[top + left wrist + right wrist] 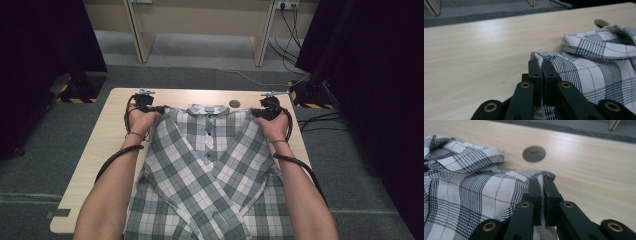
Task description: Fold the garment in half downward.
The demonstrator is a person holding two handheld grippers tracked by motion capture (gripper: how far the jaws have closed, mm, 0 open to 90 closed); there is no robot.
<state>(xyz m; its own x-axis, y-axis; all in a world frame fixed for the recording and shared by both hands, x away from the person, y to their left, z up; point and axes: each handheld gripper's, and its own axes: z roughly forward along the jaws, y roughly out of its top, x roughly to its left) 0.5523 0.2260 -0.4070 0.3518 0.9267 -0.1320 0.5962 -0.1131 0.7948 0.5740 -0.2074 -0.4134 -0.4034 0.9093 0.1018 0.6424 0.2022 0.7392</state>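
Note:
A grey and white plaid shirt [210,165] lies face up on the wooden table [115,125], collar [207,109] toward the far edge, its hem hanging over the near edge. My left gripper [161,108] is shut on the shirt's left shoulder, and in the left gripper view a fold of plaid cloth [574,67] is pinched between the jaws of the left gripper [541,65]. My right gripper [254,112] is shut on the right shoulder; in the right gripper view the cloth [486,187] runs between the jaws of the right gripper [541,184], lifted slightly off the table.
A round cable hole [234,103] in the table sits just beyond the collar, also seen as a hole [534,154] near the right shoulder. Bare tabletop lies to both sides of the shirt. Dark curtains, table legs and cables stand beyond the far edge.

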